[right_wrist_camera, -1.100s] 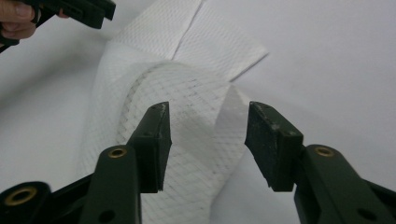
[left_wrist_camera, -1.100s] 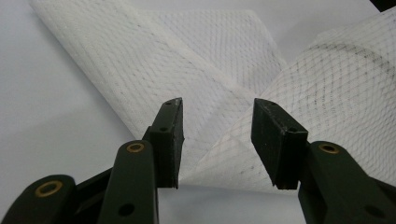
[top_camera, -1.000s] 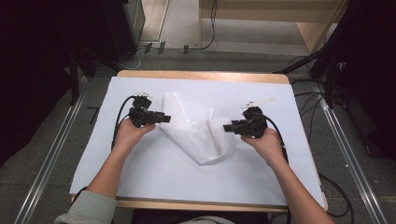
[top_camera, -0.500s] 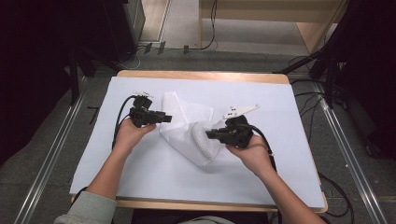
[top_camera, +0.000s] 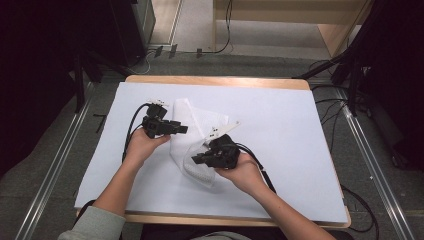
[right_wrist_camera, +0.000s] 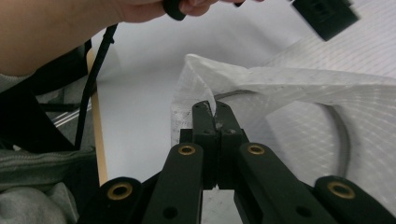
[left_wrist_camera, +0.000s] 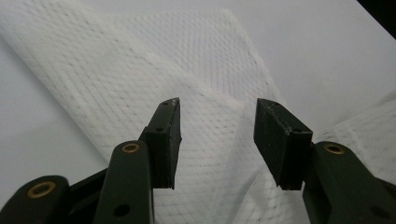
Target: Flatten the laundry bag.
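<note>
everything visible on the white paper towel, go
The white embossed paper towel is thin, quilted with a diamond pattern, and lies partly folded near the middle of the white table cover. Its right corner is lifted and curled over, pinched in the shut right gripper. The left gripper hovers open over the flat left part, its fingers apart from it.

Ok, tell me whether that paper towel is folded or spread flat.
Partly folded. The paper towel lies in overlapping layers, and the right tongs, shut on its edge, lift a flap over the rest.
</note>
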`<control>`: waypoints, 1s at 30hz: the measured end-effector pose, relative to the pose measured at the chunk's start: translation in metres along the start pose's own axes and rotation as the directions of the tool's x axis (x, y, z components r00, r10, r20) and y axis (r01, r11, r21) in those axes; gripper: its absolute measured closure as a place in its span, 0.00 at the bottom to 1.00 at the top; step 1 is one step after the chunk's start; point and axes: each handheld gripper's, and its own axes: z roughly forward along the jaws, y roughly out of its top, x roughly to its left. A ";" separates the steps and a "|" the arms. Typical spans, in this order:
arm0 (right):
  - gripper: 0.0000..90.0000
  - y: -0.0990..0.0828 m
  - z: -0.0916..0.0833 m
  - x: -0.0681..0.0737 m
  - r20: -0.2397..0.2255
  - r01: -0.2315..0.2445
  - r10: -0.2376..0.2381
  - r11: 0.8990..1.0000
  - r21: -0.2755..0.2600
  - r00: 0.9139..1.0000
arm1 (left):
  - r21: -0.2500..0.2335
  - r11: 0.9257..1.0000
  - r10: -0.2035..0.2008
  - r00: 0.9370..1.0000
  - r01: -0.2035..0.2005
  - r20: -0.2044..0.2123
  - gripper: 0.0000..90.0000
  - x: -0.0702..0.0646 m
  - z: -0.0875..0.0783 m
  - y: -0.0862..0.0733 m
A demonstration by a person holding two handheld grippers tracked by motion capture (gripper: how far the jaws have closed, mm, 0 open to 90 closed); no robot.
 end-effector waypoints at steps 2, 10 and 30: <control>1.00 -0.001 0.004 0.002 -0.005 0.002 -0.002 1.000 0.017 1.000 | 0.008 1.000 0.002 1.000 -0.002 0.006 0.58 -0.003 0.003 -0.001; 0.85 -0.006 -0.006 0.012 -0.004 0.009 -0.009 0.999 0.032 1.000 | 0.036 0.999 0.018 0.999 -0.020 0.048 0.58 -0.015 0.018 -0.001; 0.89 -0.032 -0.099 -0.007 0.137 -0.054 0.067 0.994 -0.095 0.988 | 0.122 0.988 0.090 0.995 -0.096 0.052 0.57 -0.042 0.033 -0.016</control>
